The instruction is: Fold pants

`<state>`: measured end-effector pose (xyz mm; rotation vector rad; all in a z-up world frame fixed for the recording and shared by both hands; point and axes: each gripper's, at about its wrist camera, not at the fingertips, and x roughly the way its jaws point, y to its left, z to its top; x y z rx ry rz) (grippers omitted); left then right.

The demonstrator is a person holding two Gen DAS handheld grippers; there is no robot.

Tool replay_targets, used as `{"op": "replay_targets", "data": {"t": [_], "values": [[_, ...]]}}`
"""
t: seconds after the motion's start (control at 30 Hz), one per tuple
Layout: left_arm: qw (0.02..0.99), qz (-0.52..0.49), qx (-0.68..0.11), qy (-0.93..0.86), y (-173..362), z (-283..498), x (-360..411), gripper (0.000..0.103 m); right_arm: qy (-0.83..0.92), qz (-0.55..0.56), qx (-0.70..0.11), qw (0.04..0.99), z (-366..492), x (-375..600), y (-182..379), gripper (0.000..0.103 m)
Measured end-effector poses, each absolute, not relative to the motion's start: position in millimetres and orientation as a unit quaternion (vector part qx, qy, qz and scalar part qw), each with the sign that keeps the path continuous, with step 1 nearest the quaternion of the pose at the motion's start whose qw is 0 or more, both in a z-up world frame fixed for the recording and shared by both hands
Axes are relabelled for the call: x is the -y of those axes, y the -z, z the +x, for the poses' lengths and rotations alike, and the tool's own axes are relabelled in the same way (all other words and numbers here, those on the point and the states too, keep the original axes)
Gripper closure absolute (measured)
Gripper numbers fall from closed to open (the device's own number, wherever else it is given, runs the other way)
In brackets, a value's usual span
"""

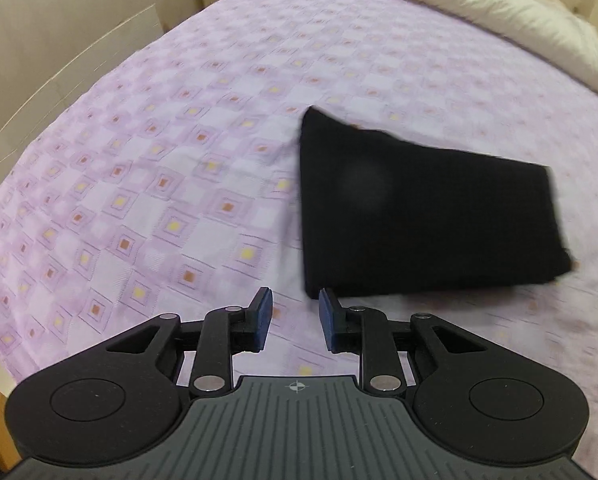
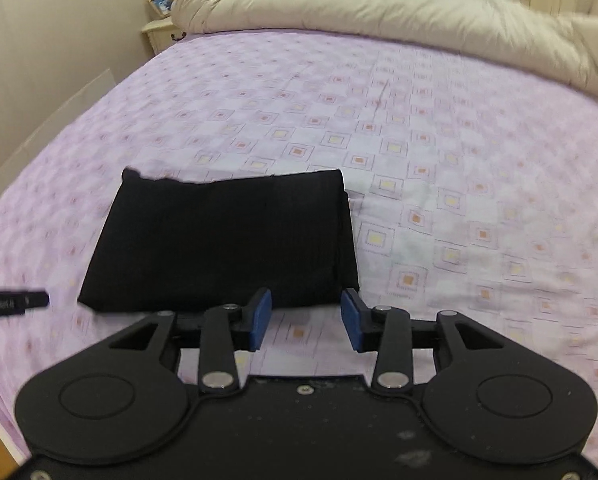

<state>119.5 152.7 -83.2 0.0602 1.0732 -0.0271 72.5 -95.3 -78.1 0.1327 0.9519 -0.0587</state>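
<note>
- Black pants (image 2: 219, 240), folded into a compact rectangle, are laid on the lilac bedspread (image 2: 439, 140).
- The right gripper (image 2: 306, 318) is spread and empty, just near of the bundle's right end.
- The left gripper (image 1: 295, 319) is spread and empty at its near-left corner.
- The long axis is judged to run left-right.

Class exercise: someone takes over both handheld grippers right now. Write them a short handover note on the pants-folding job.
Left gripper: open, empty, above the bedsheet beside the pants.
Right gripper: open, empty, just short of the pants' near edge.
Pants: black, lying on the purple bedsheet as a compact rectangle; neither gripper touches them.
Done: folding looks complete.
Left: probably nothing, perhaps tidy the uneven far-left corner.
</note>
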Motion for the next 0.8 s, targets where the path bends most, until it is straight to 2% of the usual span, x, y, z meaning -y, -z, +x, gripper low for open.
{"op": "replay_targets", "data": {"t": [0.27, 0.53, 0.8], "values": [[0.867, -0.003, -0.494, 0.07, 45, 83, -126, 0.078, 0.023, 0.093, -0.452, 0.887, 42, 87, 44, 0.059], [0.878, 0.011, -0.478, 0.036, 19, 58, -108, 0.077, 0.002, 0.095, -0.435, 0.895, 13, 92, 4, 0.057], [0.888, 0.007, -0.46, 0.014, 0, 37, -101, 0.077, -0.009, 0.096, -0.419, 0.903, -6, 99, -10, 0.055]]}}
